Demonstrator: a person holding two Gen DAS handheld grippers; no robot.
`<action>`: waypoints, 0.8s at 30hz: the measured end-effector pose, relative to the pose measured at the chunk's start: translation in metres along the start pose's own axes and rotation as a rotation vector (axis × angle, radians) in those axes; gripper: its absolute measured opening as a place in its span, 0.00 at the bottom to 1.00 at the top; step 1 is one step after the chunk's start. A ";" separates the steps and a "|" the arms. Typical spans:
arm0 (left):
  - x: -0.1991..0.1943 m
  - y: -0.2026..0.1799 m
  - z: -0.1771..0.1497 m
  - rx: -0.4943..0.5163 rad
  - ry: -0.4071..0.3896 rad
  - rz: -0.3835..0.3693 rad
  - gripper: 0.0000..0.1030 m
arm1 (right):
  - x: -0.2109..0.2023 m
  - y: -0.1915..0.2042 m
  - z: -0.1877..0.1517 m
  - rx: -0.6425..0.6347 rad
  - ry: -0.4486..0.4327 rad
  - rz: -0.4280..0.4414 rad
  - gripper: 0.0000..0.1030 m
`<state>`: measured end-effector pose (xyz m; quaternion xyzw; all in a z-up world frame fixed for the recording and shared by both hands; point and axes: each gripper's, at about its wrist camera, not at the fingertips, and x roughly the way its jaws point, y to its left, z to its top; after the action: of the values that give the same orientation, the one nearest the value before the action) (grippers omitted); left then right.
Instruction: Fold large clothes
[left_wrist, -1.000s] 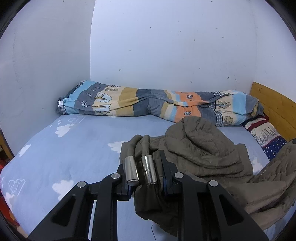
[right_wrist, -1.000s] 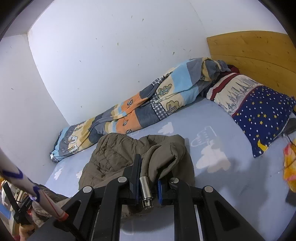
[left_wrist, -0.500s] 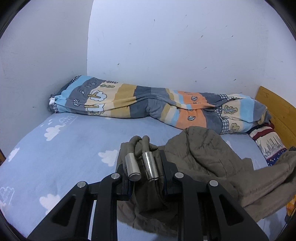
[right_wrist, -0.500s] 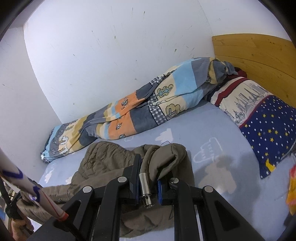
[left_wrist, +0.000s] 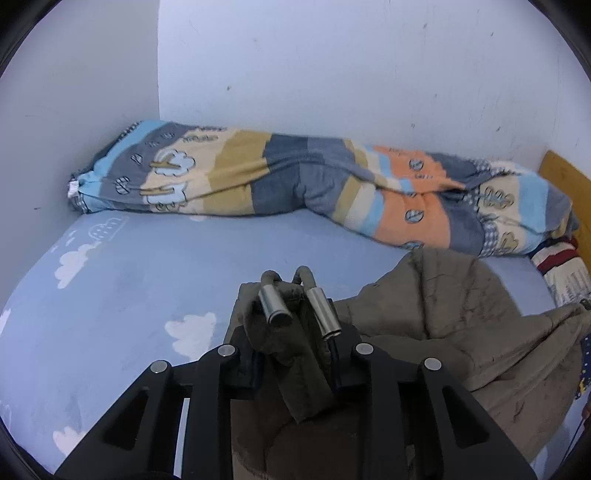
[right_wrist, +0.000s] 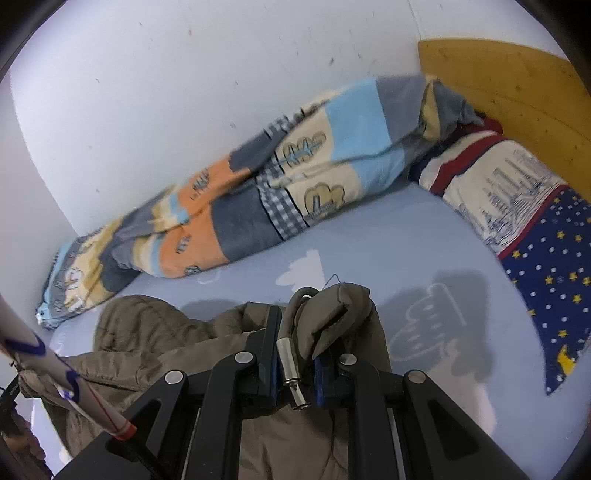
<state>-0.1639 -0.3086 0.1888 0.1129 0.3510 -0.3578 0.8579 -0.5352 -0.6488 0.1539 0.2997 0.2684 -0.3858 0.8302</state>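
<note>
- Moved: both my grippers have carried the jacket (left_wrist: 454, 325) farther up the bed (left_wrist: 147, 266), toward the rolled quilt (left_wrist: 295, 184).
- Left gripper (left_wrist: 295, 332): jaws pinched on a jacket edge with metal-tipped drawcords.
- Right gripper (right_wrist: 295, 363): jaws clamped on another bunched edge.
- Jacket: olive, quilted, padded; slung between my grippers, middle resting on the sheet.
- Handling: soft, bulky, probably light, slumps readily; best held at hem corners.

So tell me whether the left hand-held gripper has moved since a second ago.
Yes. The left hand-held gripper has swung left: the wooden headboard slid toward the frame's right edge.
</note>
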 end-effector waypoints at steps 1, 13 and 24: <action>0.011 0.000 0.001 -0.008 0.014 -0.004 0.27 | 0.012 0.000 0.000 0.004 0.011 -0.007 0.14; 0.048 0.035 0.027 -0.184 0.114 -0.216 0.50 | 0.072 -0.040 0.015 0.263 0.138 0.148 0.33; -0.006 0.036 0.040 -0.094 -0.054 -0.137 0.57 | 0.002 -0.024 0.039 0.176 -0.004 0.182 0.51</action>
<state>-0.1214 -0.2975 0.2204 0.0388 0.3512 -0.4016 0.8449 -0.5454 -0.6895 0.1721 0.3938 0.2035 -0.3316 0.8328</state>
